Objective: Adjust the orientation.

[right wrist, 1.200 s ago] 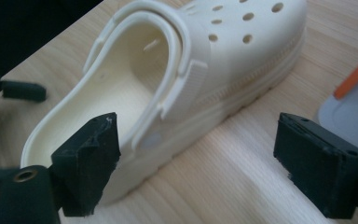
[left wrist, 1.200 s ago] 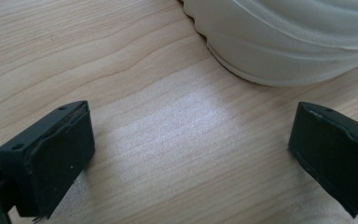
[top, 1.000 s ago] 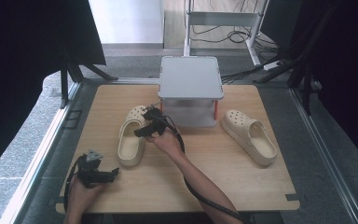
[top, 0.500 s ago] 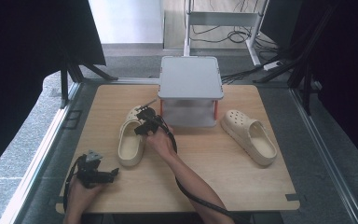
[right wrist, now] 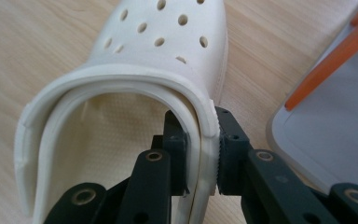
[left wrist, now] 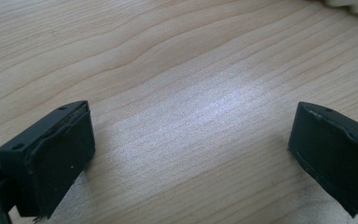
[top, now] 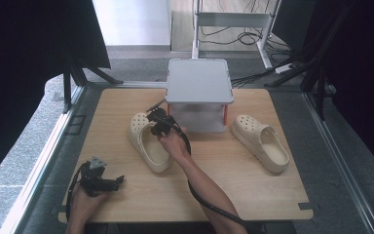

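Clog (right wrist: 135, 88): cream foam, round holes over the toe, thick rolled rim around the opening, pebbled insole inside.
Place: left of middle on the table (top: 253, 195), toe toward the grey box (top: 199, 83), just beside its front left corner.
Right gripper (right wrist: 203, 154): jaws have just been closing and now pinch the clog's side wall at the rim, one pad inside the opening, one outside.
Left gripper (left wrist: 191, 154): jaws spread wide over bare wood, nothing between them; sits at the near left of the table, well apart from the clog.
Second clog (top: 262, 142): same cream kind, right of the box.
Hidden: the clog's heel is cut off at the bottom of the right gripper view; from above the right hand (top: 173, 144) covers part of its rim.
Hard to tell: whether the sole is lifted off the wood.
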{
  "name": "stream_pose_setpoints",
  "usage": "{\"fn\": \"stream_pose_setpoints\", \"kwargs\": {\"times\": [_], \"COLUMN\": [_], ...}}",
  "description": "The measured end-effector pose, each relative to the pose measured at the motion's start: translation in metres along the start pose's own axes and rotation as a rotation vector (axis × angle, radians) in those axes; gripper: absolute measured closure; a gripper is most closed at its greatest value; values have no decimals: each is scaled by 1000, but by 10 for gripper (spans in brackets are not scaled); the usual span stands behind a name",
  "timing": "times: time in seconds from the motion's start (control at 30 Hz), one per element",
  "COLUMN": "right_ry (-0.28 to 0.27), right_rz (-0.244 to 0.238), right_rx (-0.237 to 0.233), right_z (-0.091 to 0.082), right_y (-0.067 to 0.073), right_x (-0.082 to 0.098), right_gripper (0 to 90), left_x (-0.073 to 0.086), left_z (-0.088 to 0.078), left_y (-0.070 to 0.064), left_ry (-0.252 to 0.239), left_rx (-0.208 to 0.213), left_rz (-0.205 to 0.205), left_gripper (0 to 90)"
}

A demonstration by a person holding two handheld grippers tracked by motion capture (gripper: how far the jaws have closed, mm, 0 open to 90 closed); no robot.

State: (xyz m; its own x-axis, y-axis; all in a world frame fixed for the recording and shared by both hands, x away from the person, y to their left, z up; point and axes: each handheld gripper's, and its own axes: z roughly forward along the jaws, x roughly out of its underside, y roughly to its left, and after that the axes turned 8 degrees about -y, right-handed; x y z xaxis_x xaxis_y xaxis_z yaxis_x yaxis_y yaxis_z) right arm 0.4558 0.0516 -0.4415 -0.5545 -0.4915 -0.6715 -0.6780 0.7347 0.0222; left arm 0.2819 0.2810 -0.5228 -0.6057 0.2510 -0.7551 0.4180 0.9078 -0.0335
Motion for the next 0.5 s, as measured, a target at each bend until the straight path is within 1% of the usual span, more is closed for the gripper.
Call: {"fn": "stream_pose_setpoints", "kwargs": {"times": [0.03,0.07,0.1,0.17,0.27,0.3,0.33,0.37,0.43,0.5], "right_ry": [-2,-2,-3,-7,-12,-17,-17,-19,-25,-30], "right_rz": [-14,-14,-41,-55,-79,-79,-79,-89,-89,-97], "right_rx": [-10,-10,-29,-44,-83,-97,-97,-127,-154,-171], "right_z": [-3,-3,-9,-14,-26,-30,-30,-39,-48,-58], "right_y": [0,0,3,4,6,6,6,6,5,4], "right_x": [-1,-1,-2,-2,0,0,0,3,5,9], "right_gripper": [772,772,772,773,773,773,773,773,773,773], "left_x": [0,0,0,0,0,0,0,0,0,0], "left_z": [0,0,0,0,0,0,0,0,0,0], "left_y": [0,0,0,0,0,0,0,0,0,0], "left_ry": [0,0,0,0,1,1,1,0,-1,-2], "left_rx": [1,1,1,1,2,1,1,2,1,0], "left_rz": [-1,-1,-1,-1,0,0,0,-3,-4,-3], "left_gripper": [1,1,1,1,1,1,1,1,1,1]}}
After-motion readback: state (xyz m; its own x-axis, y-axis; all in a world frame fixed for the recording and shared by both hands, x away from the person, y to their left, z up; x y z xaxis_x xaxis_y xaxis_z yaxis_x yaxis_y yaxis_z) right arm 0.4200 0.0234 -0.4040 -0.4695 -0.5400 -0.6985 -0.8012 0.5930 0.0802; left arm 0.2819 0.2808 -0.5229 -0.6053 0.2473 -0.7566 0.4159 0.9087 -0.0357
